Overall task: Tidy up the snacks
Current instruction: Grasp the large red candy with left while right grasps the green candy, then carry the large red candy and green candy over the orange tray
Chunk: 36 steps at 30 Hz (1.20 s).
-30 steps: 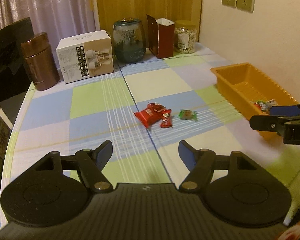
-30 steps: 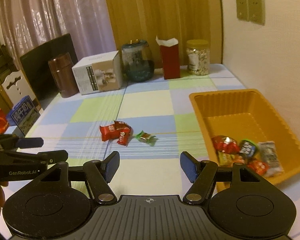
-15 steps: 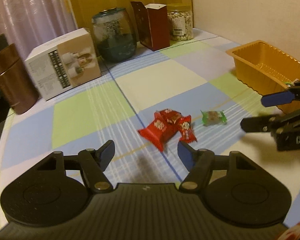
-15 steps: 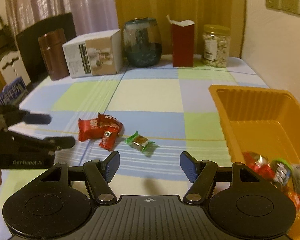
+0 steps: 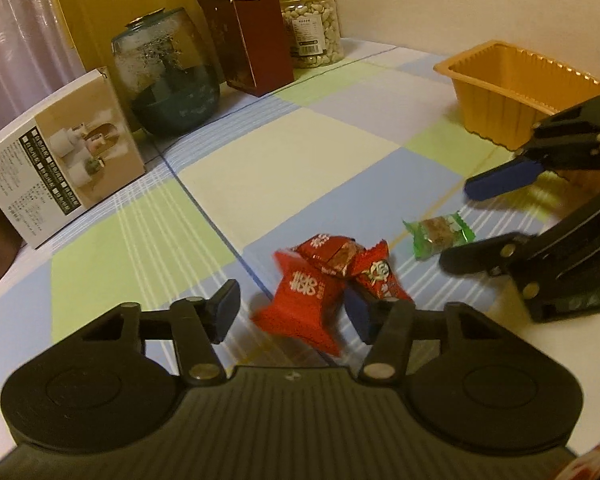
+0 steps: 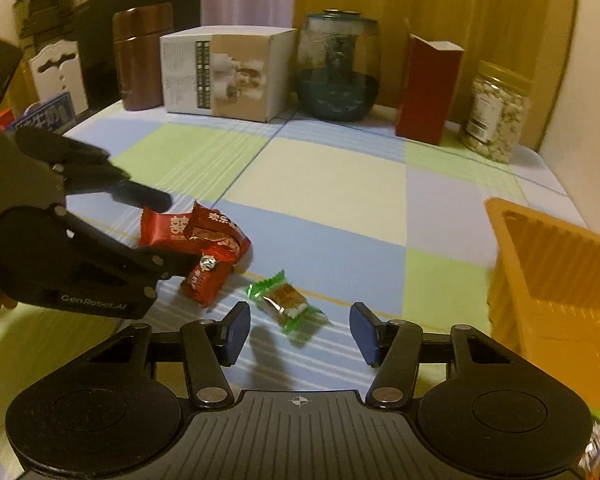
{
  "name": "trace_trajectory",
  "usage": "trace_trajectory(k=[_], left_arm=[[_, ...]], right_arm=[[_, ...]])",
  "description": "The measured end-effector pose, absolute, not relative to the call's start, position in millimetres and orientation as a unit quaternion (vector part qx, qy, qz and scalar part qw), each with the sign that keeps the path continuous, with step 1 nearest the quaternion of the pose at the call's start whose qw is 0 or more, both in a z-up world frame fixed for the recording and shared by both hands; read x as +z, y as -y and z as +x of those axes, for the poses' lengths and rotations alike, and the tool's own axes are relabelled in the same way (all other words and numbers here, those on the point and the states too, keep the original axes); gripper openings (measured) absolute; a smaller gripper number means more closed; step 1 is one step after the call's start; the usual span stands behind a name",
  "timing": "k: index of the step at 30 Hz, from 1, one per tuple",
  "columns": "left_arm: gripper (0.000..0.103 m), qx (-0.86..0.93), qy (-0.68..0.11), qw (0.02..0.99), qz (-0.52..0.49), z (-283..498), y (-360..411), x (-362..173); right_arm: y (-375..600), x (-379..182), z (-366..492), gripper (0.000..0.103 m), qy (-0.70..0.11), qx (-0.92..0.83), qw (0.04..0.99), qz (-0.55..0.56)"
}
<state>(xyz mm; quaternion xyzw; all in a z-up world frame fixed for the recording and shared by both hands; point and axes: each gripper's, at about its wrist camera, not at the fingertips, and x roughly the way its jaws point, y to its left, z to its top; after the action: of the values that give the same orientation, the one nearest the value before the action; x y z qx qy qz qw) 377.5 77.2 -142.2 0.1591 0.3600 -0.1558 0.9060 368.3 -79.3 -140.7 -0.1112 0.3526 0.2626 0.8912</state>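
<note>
I am working over the checked surface (image 6: pixel 324 184), with the orange tray (image 6: pixel 556 264) sitting at the right edge of my right view, still waiting for the loose snacks. In my left view, my left hand-held gripper (image 5: pixel 292 314) is closing its jaws around the big red packet (image 5: pixel 304 300), which is lying between them low in the frame, long axis running bottom right to upper left; the pads are not yet pressing. In my right view, my right hand-held gripper (image 6: pixel 300 330) is closing too, with the green candy (image 6: pixel 286 302) lying just ahead, its long axis slanting upper left to lower right, untouched. Each hand is nearest its own target. The red packets are showing Chinese characters; "GenRobot.AI" is reading on the left tool's body at lower left.
</note>
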Motion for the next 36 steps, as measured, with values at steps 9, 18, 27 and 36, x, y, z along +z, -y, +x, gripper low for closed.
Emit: trace_trajectory(k=[9, 18, 27, 36], left_arm=[[0.027, -0.164, -0.368, 0.904, 0.141, 375.9, -75.8, -141.7], [0.024, -0.134, -0.389, 0.907, 0.095, 360.4, -76.8, -139.2], [0.024, -0.104, -0.403, 0.907, 0.065, 322.9, -62.7, -120.3], [0.024, -0.095, -0.394, 0.914, 0.029, 260.8, -40.0, -88.5]], right_arm=[[71.5, -148.9, 380.5, 0.038, -0.345, 0.277, 0.889, -0.118], [77.5, -143.6, 377.6, 0.02, -0.37, 0.259, 0.89, -0.067], [91.3, -120.5, 334.2, 0.02, -0.378, 0.222, 0.898, -0.04], [108.9, -98.6, 275.6, 0.02, -0.392, 0.186, 0.901, -0.001]])
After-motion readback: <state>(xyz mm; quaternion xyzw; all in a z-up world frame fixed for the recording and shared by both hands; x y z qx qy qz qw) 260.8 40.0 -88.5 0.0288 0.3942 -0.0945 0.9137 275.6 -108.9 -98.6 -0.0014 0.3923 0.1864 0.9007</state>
